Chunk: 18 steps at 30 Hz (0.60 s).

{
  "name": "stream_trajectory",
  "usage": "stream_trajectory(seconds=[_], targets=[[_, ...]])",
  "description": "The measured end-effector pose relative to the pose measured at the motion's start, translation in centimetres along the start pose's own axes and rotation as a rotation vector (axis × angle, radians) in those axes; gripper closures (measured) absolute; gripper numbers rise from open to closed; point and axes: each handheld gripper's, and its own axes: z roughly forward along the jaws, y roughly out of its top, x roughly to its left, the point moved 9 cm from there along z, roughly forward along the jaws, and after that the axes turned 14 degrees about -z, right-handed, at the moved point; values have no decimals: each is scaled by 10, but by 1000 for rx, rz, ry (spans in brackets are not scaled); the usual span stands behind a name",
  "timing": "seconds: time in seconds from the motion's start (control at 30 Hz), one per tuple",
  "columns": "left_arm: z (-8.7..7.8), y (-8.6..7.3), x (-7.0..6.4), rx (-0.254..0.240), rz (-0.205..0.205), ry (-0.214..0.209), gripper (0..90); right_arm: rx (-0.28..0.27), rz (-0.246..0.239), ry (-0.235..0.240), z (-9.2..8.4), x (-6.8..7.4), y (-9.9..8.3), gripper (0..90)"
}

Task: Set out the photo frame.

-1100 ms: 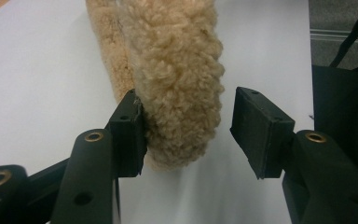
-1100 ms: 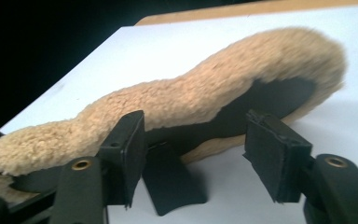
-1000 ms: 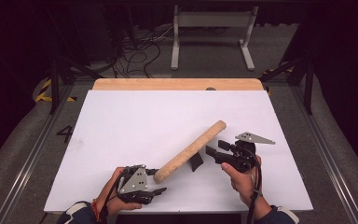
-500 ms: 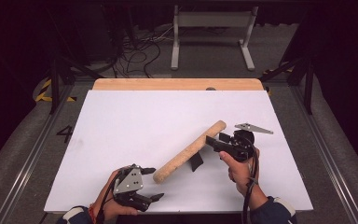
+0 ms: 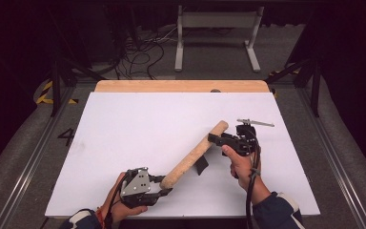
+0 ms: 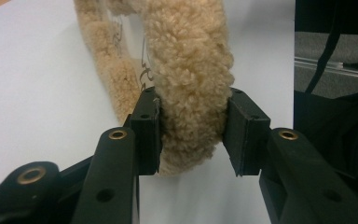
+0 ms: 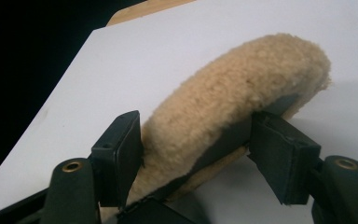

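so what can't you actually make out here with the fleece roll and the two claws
- High view: how the left claw meets the fleece roll; too small, and its grey plate covers it.
- Left claw view: the roll's far end, cut off by the top edge.
- Right claw view: the dark strip under the fleece; its lower end is hidden behind the claw body.
- High view: right claw pads, hidden against the roll.

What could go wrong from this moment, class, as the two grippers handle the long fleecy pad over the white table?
1. The left gripper, whose jaws have just been closing, pinches only the very tip of the fleecy pad; soft pile could slip out.
2. The right gripper clamps the pad's upper part, which stays raised off the white table; pulling apart might tug one end free.
3. A dark strap dangles below and may snag.
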Motion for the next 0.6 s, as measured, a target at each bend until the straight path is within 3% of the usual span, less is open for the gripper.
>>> stream_trajectory(seconds=[0.23,0.47,0.6], targets=[[12,3,-8,16,17,0,624,86,-13,15,9,12,8,298],[23,8,-12,25,18,-5,602,157,28,48,21,19,8,286],[30,11,-16,28,24,-9,564,204,28,73,29,26,5,262]])
